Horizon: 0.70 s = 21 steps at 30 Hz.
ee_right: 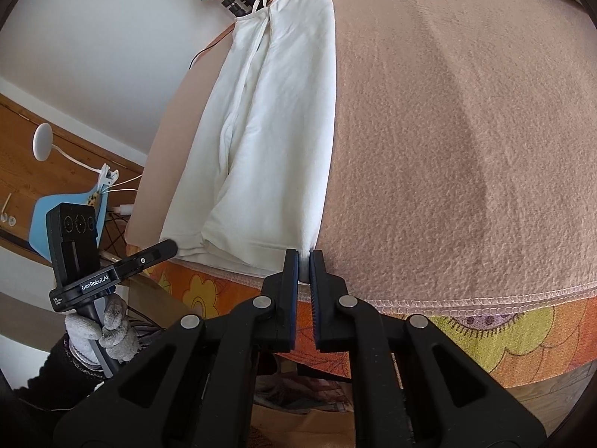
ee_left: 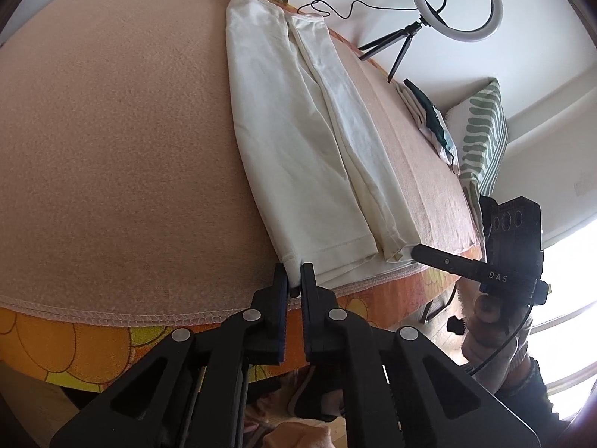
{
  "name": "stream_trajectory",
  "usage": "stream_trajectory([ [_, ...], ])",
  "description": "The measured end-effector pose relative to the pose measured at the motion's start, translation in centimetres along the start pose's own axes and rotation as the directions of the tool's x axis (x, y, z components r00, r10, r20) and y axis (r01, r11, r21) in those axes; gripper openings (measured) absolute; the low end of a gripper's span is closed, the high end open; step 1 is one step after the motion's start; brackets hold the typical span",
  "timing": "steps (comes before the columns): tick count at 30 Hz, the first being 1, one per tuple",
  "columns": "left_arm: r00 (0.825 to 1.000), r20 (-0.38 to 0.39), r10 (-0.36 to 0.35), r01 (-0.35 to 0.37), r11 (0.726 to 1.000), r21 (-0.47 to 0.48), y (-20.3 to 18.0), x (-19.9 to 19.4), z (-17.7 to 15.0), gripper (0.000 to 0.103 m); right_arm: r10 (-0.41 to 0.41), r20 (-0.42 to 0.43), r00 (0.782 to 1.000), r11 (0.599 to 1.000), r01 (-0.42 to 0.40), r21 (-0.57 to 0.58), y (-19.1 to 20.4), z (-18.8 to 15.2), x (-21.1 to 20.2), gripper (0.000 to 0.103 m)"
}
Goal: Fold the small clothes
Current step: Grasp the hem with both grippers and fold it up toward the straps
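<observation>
A white garment with thin straps (ee_left: 291, 130) lies lengthwise on a pink fleece blanket (ee_left: 112, 130), folded into a long strip. My left gripper (ee_left: 294, 267) is shut on its near hem corner at the blanket's front edge. In the right wrist view the same garment (ee_right: 268, 130) stretches away over the blanket (ee_right: 466, 130), and my right gripper (ee_right: 305, 257) is shut on its other near hem corner. Each gripper also shows in the other's view: the right one (ee_left: 416, 250) and the left one (ee_right: 169, 244), both at the hem.
A ring light on a small tripod (ee_left: 455, 3) stands at the far right. A stack of folded clothes (ee_left: 433, 119) and a green striped pillow (ee_left: 481, 130) lie at the blanket's right edge. An orange flowered cover (ee_right: 466, 336) hangs below the blanket. A blue chair (ee_right: 67, 216) stands left.
</observation>
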<state>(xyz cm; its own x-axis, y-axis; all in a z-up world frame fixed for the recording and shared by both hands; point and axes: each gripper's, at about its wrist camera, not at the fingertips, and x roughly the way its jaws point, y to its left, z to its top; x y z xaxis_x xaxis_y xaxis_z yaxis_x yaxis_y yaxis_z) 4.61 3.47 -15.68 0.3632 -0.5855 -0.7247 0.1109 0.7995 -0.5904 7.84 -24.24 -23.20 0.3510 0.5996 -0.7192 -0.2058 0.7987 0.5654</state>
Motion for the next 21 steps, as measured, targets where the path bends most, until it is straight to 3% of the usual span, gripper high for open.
stream_trajectory([
  [5, 0.998, 0.023, -0.054, 0.054, 0.998, -0.019, 0.0, -1.1, 0.6, 0.004, 0.085, 0.039, 0.996, 0.996, -0.086, 0.027, 0.0, 0.3, -1.1, 0.006],
  [13, 0.993, 0.088, -0.075, 0.075, 0.997, 0.001, -1.2, -3.0, 3.7, 0.004, 0.163, 0.132, 0.978, 0.983, -0.172, 0.058, 0.4, 2.8, -3.2, 0.006],
  [21, 0.984, 0.169, -0.062, 0.063, 0.998, -0.001, -1.6, -3.2, 8.3, 0.004, 0.165, 0.204, 0.965, 0.982, -0.181, 0.061, 1.3, 7.3, -3.6, 0.006],
])
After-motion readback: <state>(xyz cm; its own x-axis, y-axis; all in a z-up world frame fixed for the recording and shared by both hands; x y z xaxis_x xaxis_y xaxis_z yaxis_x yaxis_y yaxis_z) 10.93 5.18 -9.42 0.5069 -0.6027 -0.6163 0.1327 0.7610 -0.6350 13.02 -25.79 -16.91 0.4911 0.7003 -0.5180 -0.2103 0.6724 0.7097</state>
